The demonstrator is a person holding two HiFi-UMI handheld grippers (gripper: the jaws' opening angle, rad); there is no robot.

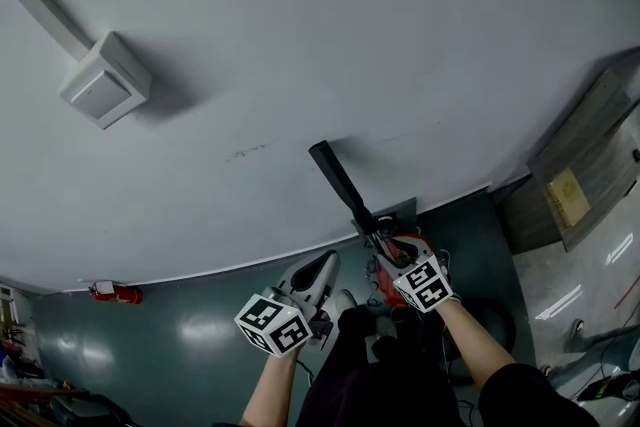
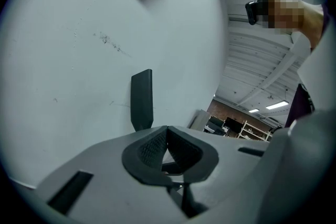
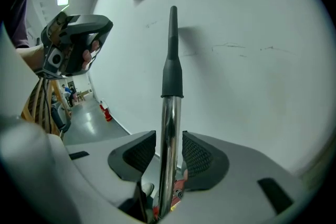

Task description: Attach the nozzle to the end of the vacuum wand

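My right gripper pinches the wand; nozzle lies straight ahead, along its axis. Left gripper pressed shut, empty.

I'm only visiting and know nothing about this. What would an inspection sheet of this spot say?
Surface: no table seen; grey wall ahead, dark floor below.
Job's things: nozzle already sits on the wand.
Clutter: nothing seen.
Grippers: left gripper shut, empty; right gripper shut on wand.
Cables: conduit runs into a box on the wall.
Surroundings: fire extinguisher at the wall's foot.
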